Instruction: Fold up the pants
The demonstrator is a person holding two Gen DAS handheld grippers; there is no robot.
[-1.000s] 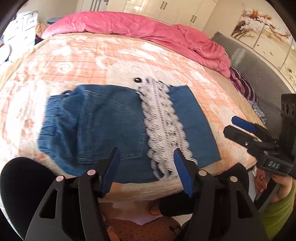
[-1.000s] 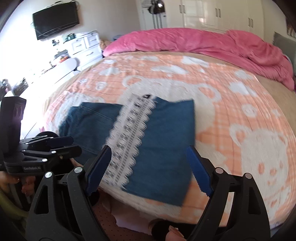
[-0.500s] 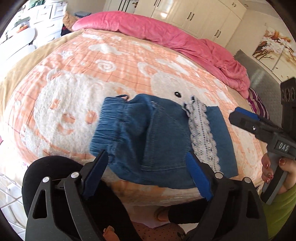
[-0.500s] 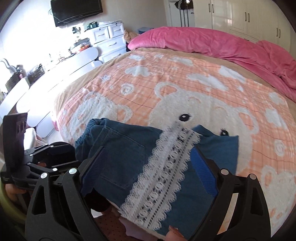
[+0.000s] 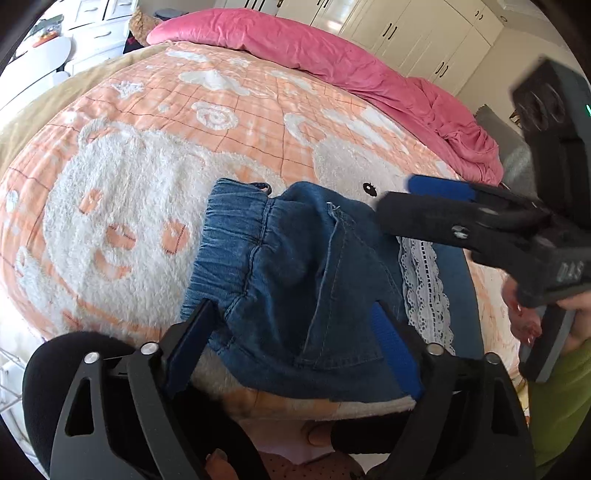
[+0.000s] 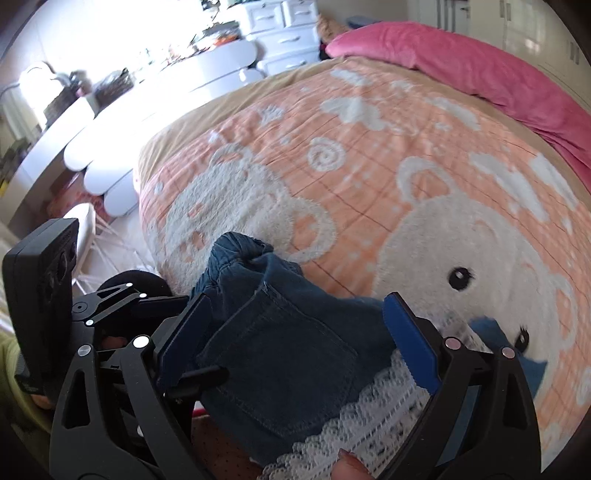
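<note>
Found the folded blue denim pants (image 5: 295, 277) lying on the orange-and-white fleece blanket with the bear pattern (image 5: 129, 203), at the near edge of the bed, close in front of both grippers. Noted the gathered elastic waistband (image 5: 229, 251) bunched up on the left of the bundle, and the white lace trim (image 5: 424, 288) running across the cloth on its right. Saw the left gripper (image 5: 291, 314) spread wide, one blue-padded finger at the waistband corner and the other by the lace side, the near edge of the denim lying between them. Could not tell whether those pads touched the cloth. Saw the right gripper (image 6: 295, 306) spread as well, framing the back pocket of the pants (image 6: 280, 362), with the lace (image 6: 369, 413) under its right finger. Caught that same gripper (image 5: 410, 201) from the left wrist view, reaching in from the right over the far part of the denim, its jaws apart and holding nothing. Made out a crumpled pink duvet (image 5: 332, 55) along the far side of the bed, white wardrobe doors (image 5: 424, 33) behind it, and a white chest of drawers (image 6: 284, 26) beyond the bed.
</note>
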